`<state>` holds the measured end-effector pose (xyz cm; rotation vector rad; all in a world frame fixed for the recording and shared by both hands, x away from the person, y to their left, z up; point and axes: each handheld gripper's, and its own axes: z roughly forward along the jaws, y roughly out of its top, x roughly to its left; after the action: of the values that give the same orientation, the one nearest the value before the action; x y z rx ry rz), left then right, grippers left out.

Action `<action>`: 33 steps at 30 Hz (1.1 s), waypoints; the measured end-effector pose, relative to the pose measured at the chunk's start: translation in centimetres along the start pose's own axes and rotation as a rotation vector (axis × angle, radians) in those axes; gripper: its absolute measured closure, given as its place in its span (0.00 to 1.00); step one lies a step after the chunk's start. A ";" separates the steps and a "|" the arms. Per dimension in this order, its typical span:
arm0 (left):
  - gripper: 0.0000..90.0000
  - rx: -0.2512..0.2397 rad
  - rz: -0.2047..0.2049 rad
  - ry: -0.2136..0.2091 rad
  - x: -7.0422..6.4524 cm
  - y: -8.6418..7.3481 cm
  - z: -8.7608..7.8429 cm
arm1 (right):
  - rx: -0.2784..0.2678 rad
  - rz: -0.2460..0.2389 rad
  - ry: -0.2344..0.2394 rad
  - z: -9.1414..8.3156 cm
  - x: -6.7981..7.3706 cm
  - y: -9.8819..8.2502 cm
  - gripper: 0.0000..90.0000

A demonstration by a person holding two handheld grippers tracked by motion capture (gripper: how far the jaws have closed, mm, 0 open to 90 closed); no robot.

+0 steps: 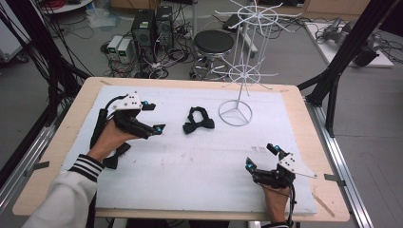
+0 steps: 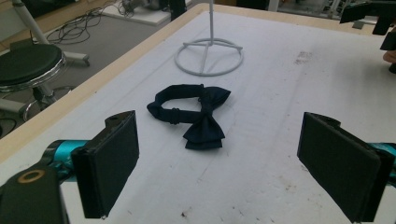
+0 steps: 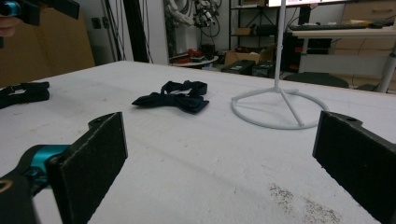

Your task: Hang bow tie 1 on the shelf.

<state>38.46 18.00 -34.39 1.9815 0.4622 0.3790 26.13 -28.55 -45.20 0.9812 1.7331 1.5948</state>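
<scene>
A dark navy bow tie (image 1: 198,120) lies flat on the white table cover, left of the ring base of a white wire rack (image 1: 235,113). My left gripper (image 1: 154,117) hovers just left of the bow tie, open and holding nothing. In the left gripper view the bow tie (image 2: 201,116) lies ahead of the wide-apart jaws, with the rack base (image 2: 208,57) beyond it. My right gripper (image 1: 260,156) is open near the table's front right, well short of the tie. The right gripper view has the bow tie (image 3: 175,98) and the rack base (image 3: 279,109) far ahead.
A second dark strap-like item (image 3: 23,92) lies on the cover under the person's left hand (image 1: 114,159). The rack's wire arms (image 1: 247,16) spread high over the table's back edge. A stool (image 1: 214,42) and computers (image 1: 152,26) stand on the floor behind.
</scene>
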 end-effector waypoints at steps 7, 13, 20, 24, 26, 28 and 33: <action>0.15 0.053 0.033 -0.023 0.7 1.5 1.5 | 0.001 0.002 0.001 0.0 0.0 0.0 0.03; 0.15 0.067 0.023 -0.033 1.1 1.8 3.0 | 0.002 0.003 0.001 0.0 0.0 0.0 0.03; 0.15 0.138 0.034 -0.067 1.5 3.0 5.6 | 0.002 0.002 0.000 0.0 0.0 0.0 0.03; 0.15 0.167 0.036 -0.081 1.6 3.5 6.7 | 0.002 0.003 0.000 0.0 0.0 0.0 0.03; 0.15 0.184 0.041 -0.086 1.6 3.5 7.4 | 0.001 0.004 0.002 0.0 0.0 0.0 0.03; 0.15 0.197 0.038 -0.096 1.6 3.6 8.0 | 0.001 0.002 0.001 0.0 0.0 0.0 0.03; 0.15 0.238 0.045 -0.108 1.5 3.4 9.5 | 0.003 0.004 0.002 0.0 0.0 0.0 0.03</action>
<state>44.60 9.87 -35.28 2.2342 0.4102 0.2522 26.11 -28.56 -45.20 0.9853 1.7360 1.5966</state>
